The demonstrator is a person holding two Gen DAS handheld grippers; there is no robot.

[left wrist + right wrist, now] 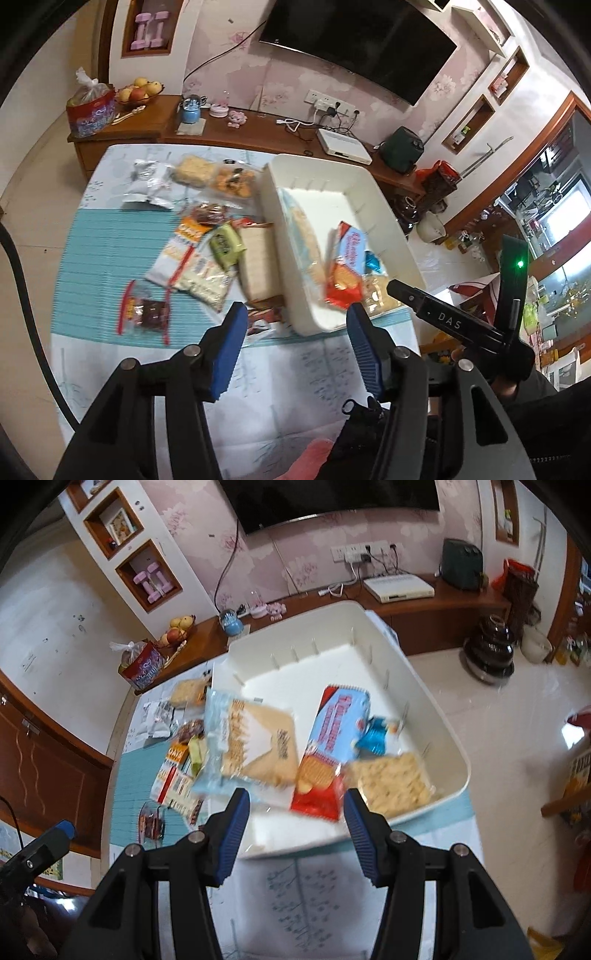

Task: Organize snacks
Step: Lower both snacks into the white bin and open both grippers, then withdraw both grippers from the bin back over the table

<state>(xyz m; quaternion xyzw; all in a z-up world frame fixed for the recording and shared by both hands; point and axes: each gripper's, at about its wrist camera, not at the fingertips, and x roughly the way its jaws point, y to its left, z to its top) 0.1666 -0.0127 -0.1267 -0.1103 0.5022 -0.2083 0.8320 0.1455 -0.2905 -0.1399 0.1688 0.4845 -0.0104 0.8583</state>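
White plastic forms the bin (436,716) that stands on the table's right part, its near end over the teal mat (99,266). 4 packs lie inside at the near end: a pale blue cracker pack (255,746) tilted against the left wall, a red-and-blue biscuit pack (328,753) beside it, a small blue wrapper (375,736) just right of that, and a clear bag of pale crackers (391,782) in the near right corner. The far half of the bin floor is bare.

Left of the bin, loose snacks are spread over the mat and the table cover (288,376): a tan cracker block (256,266) touching the bin's left wall, a green packet (226,245), an orange-and-white pack (177,254), a small clear bag with red edges (146,310), a silver pouch (149,181) and a bag of round cookies (232,181) farther back.

Both grippers hang above the near table edge. The left gripper (297,325) has its blue pads wide apart with nothing between them, pointing at the bin's near left corner. The right gripper (295,812) is likewise spread and empty, over the bin's near wall.

Behind the table runs a wooden sideboard (258,129) with a fruit bowl (138,92), under a wall-mounted TV (362,40).
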